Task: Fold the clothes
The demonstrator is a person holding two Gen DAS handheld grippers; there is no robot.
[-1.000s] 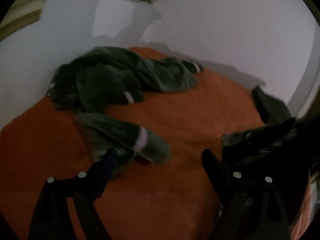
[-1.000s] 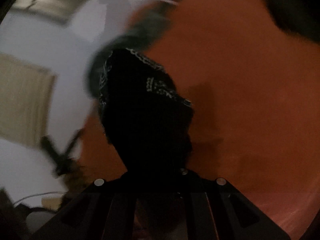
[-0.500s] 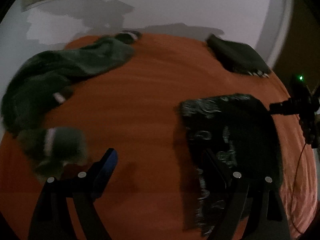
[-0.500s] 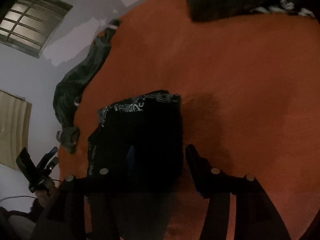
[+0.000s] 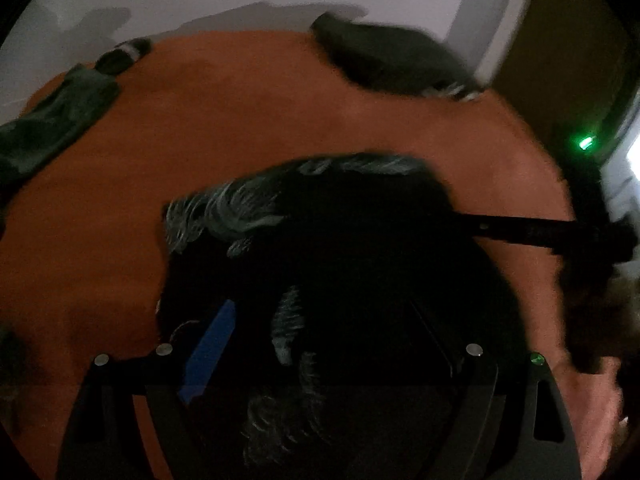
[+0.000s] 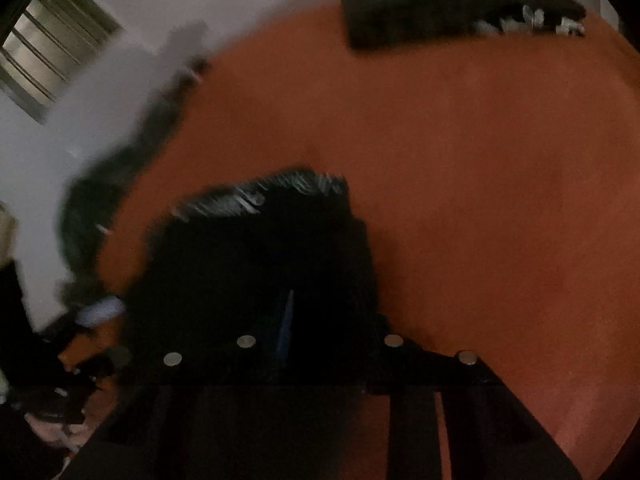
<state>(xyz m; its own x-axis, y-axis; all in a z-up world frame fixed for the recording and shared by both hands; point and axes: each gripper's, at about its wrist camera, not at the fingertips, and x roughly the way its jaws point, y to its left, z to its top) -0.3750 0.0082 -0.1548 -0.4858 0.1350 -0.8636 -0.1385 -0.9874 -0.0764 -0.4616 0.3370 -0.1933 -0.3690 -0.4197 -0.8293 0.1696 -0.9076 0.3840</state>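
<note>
Both grippers dropped onto black patterned cloth (image 5: 360, 248), mid-frame. Left gripper (image 5: 320, 344) fingers apart, empty; right gripper (image 6: 316, 320) just narrowing, grip unclear. Next: pinch edge, fold.

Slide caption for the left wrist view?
Open left tongs over a black patterned garment on an orange cover.

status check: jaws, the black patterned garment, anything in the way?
Left gripper open over black patterned garment. Right gripper jaws just closing, grip unclear. Nothing blocking.

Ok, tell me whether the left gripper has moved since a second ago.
Yes. The left gripper has swung right from the green garment to over the black patterned cloth.
</note>
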